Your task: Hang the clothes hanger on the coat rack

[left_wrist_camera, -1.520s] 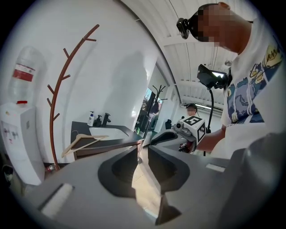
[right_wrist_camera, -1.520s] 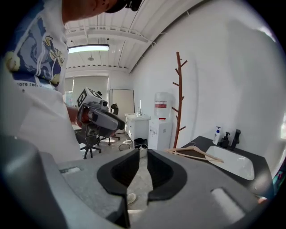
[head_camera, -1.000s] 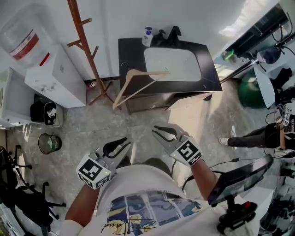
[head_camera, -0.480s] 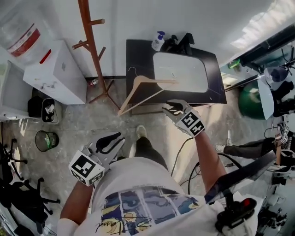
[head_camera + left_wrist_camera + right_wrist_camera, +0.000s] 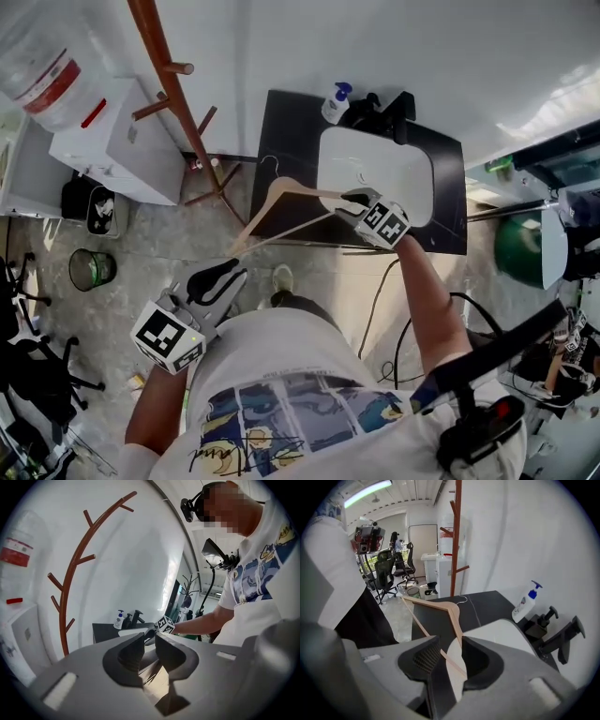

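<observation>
Pale wood, the clothes hanger, flat on the left part of the desk, wire hook toward the desk's back-left, one long end poking past the desk's front-left corner over the floor, the other end by the rim of the desk's sink. Straddled at that sink-side end by the right claw, jaws opening, thin lower bar and shoulder tip between them but not yet pinched. Several ways to go wrong from here: closing on the thin bar alone, so near one end, and lifting a hanger free to swing down and twist about the pads; scraping the pads along the desk top and shoving the hanger farther off that corner, perhaps onto the floor; later, missing a peg of the brown coat rack, left of the desk against the wall, with the hook dangling at an odd angle. No support from the left claw, out in front of the desk and well apart from the hanger, jaws a narrow gap apart, nothing between. Against a second ago: right claw gone from well in front of the desk, beside the left one, to over the hanger's end, and wider; hanger unmoved on the desk; left claw carried forward with the body, yet low and idle as before.
</observation>
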A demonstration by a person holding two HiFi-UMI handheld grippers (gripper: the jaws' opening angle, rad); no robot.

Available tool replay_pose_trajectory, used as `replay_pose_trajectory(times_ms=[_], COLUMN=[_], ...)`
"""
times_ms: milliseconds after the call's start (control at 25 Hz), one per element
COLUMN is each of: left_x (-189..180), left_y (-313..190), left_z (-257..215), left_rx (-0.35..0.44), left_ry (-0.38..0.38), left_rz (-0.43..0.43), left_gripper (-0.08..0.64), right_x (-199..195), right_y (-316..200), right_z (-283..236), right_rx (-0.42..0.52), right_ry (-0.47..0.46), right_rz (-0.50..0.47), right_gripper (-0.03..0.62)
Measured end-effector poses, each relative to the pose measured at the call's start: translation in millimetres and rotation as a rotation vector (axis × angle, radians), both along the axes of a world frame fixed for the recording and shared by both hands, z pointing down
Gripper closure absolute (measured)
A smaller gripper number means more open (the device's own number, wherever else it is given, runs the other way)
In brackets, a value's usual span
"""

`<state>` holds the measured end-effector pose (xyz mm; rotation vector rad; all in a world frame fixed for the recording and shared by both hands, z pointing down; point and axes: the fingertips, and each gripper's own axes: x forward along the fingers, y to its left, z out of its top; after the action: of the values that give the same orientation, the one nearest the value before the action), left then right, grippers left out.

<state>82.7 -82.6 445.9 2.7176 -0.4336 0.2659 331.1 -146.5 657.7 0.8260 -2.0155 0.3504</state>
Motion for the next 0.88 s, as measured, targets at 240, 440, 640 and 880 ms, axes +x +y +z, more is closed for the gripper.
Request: replay_pose_trajectory(times_ms=[240, 440, 640, 880], left_x=[30.2, 46.2, 54.3, 56.9], left_y=[-12.5, -17.8, -20.1, -26.6], left_z=[5.4, 11.4, 14.4, 16.5], left_rx=[-0.027, -0.049, -0.068, -0.085], left_ry=[-0.039, -0.064, -0.080, -0.096], left_rz=[-0.069, -0.126, -0.171, -0.213], left_gripper=[0.483, 0.483, 0.483, 0.483], right_x=[20.3, 34.1, 32.4, 20.7], right_y=[-21.9, -33.5, -30.8, -23.5], right_z=[47.0, 80.9, 96.5, 104.1], right_rx=[-0.101, -0.211, -0.384, -0.565], right_ry=[0.019, -0.038, -0.168, -0.298], right_rz=[-0.092, -0.142, -0.177, -0.226], right_gripper=[0.436, 0.410, 0.397, 0.390])
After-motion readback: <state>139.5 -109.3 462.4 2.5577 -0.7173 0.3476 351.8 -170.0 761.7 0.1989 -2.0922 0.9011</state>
